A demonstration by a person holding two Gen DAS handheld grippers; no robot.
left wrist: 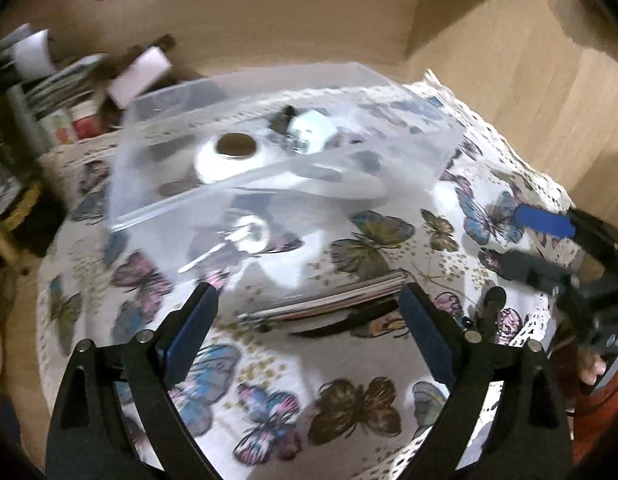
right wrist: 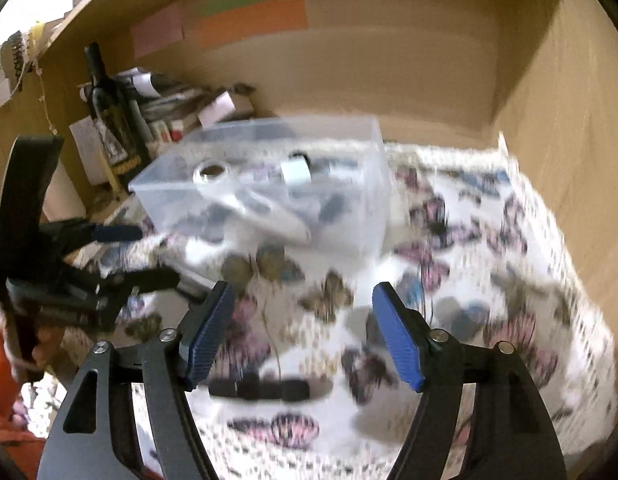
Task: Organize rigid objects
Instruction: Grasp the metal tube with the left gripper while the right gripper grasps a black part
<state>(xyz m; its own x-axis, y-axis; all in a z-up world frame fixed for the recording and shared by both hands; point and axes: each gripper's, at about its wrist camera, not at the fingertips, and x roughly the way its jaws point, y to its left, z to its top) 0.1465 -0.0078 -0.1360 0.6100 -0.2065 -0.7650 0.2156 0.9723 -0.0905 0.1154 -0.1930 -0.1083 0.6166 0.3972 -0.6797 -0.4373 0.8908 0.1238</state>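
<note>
A clear plastic box (left wrist: 157,184) stands on the butterfly tablecloth (left wrist: 349,360) and holds a white tape roll (left wrist: 235,156), a white handled tool and dark small items. It also shows in the right wrist view (right wrist: 349,216). A chrome bar (left wrist: 325,300) lies on the cloth between the open jaws of my left gripper (left wrist: 309,300). A small black pin (left wrist: 491,304) lies just right of it. My right gripper (right wrist: 303,300) is open and empty above the cloth, with a black oblong object (right wrist: 261,390) lying below it. The right gripper also shows in the left wrist view (left wrist: 537,244).
Bottles, books and boxes (right wrist: 121,120) are stacked at the back left against the wooden wall. A wooden side wall (right wrist: 569,160) bounds the right. The left gripper (right wrist: 141,256) shows at the left of the right wrist view. Both views are motion-blurred.
</note>
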